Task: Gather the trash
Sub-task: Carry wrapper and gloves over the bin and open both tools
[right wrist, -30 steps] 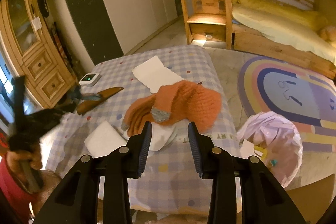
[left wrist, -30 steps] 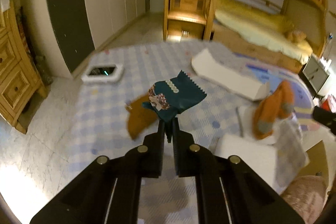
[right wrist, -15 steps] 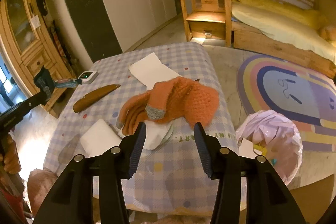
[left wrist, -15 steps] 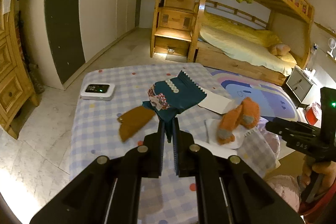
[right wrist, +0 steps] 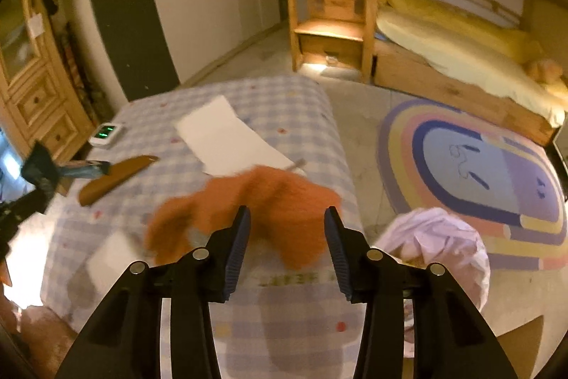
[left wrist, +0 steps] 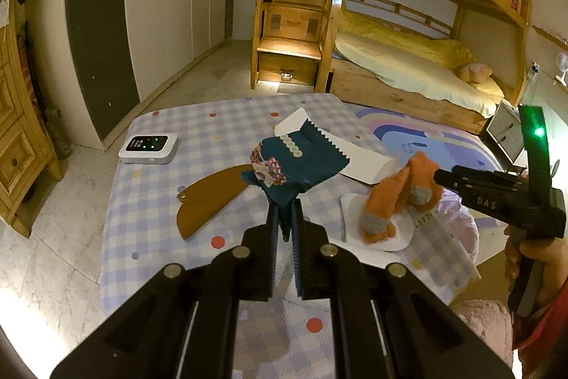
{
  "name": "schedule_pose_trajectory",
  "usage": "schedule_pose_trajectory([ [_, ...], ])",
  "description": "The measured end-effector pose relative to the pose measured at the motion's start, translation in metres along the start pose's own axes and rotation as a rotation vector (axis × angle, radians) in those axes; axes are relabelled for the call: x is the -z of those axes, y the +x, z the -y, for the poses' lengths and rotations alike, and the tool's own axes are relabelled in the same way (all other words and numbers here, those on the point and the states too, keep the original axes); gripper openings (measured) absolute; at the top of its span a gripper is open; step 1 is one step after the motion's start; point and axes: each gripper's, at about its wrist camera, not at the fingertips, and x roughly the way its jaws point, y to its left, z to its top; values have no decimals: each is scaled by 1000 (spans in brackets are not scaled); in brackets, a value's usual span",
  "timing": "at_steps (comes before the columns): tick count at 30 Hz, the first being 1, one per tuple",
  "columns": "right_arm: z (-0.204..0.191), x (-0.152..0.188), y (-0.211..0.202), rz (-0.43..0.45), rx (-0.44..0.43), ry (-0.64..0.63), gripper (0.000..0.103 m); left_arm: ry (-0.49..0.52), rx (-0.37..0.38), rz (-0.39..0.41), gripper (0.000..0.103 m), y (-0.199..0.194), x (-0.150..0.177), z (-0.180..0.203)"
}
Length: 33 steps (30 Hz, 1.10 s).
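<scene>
A dark teal snack wrapper (left wrist: 300, 162) with a zigzag-cut edge and a row of pale dots is pinched at its lower end between the closed fingers of the left tool (left wrist: 285, 222) and is held up above the bench (left wrist: 149, 201), clear of its surface. In the right wrist view the same wrapper (right wrist: 83, 167) is seen at the far left, blurred, at the tip of the left tool.

The jaws of the right tool (right wrist: 285, 219) are opening and stand apart, with nothing between the pads; an orange knitted garment (right wrist: 255, 219) lies on the bench just beyond them, blurred. In the left wrist view that garment (left wrist: 397, 198) is seen resting partly on a white plate (left wrist: 397, 237), and the right tool (left wrist: 472, 190) is seen beside it, held by a hand (left wrist: 532, 258).

The bench is covered by a blue-and-white checked cloth (left wrist: 227, 137) with coloured dots. On it are also found a brown curved flat piece (left wrist: 209, 201), a white folded paper (left wrist: 358, 155) and, near the far left corner, a small white device (left wrist: 149, 148) with green lights. Just off the bench's right edge a pale pink plastic bag (right wrist: 436, 237) is seen, standing open on the floor, near a rainbow-patterned rug (right wrist: 490, 180). A wooden bunk bed (left wrist: 408, 66) with yellow bedding stands behind.
</scene>
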Motion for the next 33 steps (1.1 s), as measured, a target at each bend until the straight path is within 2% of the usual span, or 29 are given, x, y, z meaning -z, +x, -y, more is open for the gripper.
schedule_pose_trajectory([
  [5,17,0,14,0,-45,7,68,-7,2,-22,6,15,-1,2],
  [11,-3,-21,14,54,-112,-133,70,-2,-3,-37,6,25,-1,4],
  [15,-20,-28,27,28,-191,-231,79,-7,-7,-42,6,27,-2,3],
  [17,-30,-28,39,-22,-218,-268,79,-9,-9,-47,6,28,-1,3],
  [19,-38,-23,54,-80,-209,-303,69,-15,-10,-53,6,29,0,2],
  [20,-42,-20,60,-107,-197,-317,50,-16,-11,-54,6,30,0,2],
  [21,-44,-18,63,-118,-188,-321,41,-17,-14,-55,6,30,1,1],
  [22,-47,-14,66,-122,-163,-333,37,-18,-16,-57,6,30,1,1],
  [24,-53,-9,65,-107,-141,-348,19,-25,-17,-59,6,30,2,-1],
  [25,-54,-9,63,-101,-146,-337,14,-29,-18,-59,6,29,3,-2],
  [29,-50,-19,39,-15,-172,-287,12,-40,-19,-44,6,19,2,-7],
  [33,-44,-38,-10,97,-230,-218,12,-34,-20,1,6,-4,-6,-8],
])
